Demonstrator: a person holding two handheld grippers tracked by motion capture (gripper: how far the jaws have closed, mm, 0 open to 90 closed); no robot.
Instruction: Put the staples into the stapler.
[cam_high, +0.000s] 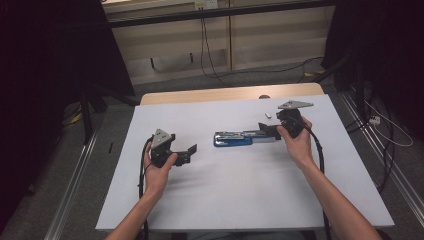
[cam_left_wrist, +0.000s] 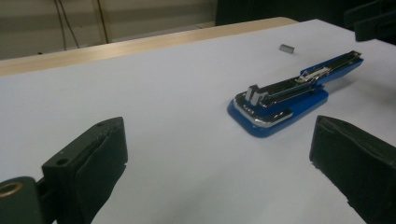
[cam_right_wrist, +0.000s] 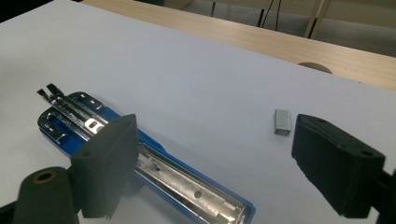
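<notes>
A blue stapler (cam_high: 232, 138) lies flat on the white table (cam_high: 210, 200), swung open so its metal staple channel (cam_right_wrist: 187, 184) faces up. A small grey block of staples (cam_right_wrist: 282, 122) rests loose on the table just beyond it. My right gripper (cam_high: 270, 131) is open at the stapler's right end; in the right gripper view one finger (cam_right_wrist: 107, 163) hangs over the channel and the other finger (cam_right_wrist: 336, 163) stands beside the staples. My left gripper (cam_high: 189, 154) is open and holds nothing, a short way left of the stapler (cam_left_wrist: 289, 95), pointing toward it.
A strip of bare wood (cam_high: 225, 94) runs along the table's far edge. Beyond it lie the floor, cables (cam_high: 205, 55) and a pale wall panel. Dark curtains stand at both sides. Broad white surface lies in front of both hands.
</notes>
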